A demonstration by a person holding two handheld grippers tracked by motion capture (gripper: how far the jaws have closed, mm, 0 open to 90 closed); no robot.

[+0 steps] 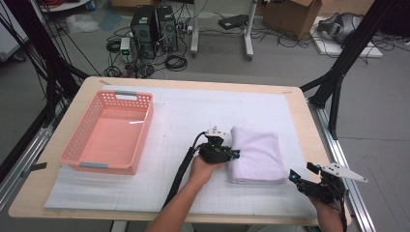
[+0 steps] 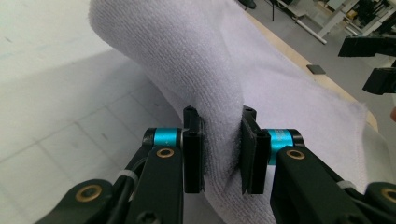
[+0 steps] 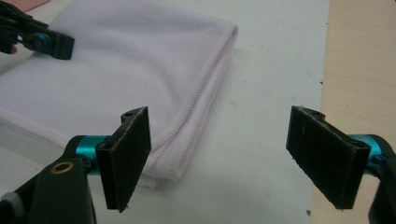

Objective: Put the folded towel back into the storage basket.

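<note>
Wooden desk (image 1: 290, 99) under a white gridded mat (image 1: 193, 121), folded white towel (image 1: 258, 154) lay right of centre, left claw (image 2: 222, 156) pinched its raised fold at the towel's nine o'clock edge, right claw (image 3: 224, 158) spread wide, empty, at the towel's four o'clock, pink basket (image 1: 82, 150) well apart at nine o'clock.

a light wooden desk (image 1: 300, 104) with rounded corners is covered by a white gridded mat (image 1: 193, 116). beyond it a grey floor (image 1: 387, 121) is seen, strewn with black cables (image 1: 176, 62). two black computer towers (image 1: 153, 30) are set side by side, near the white legs of a stand (image 1: 249, 29). a cardboard box (image 1: 292, 14) is placed at the back right. black frame struts (image 1: 345, 58) are seen at both sides.
</note>
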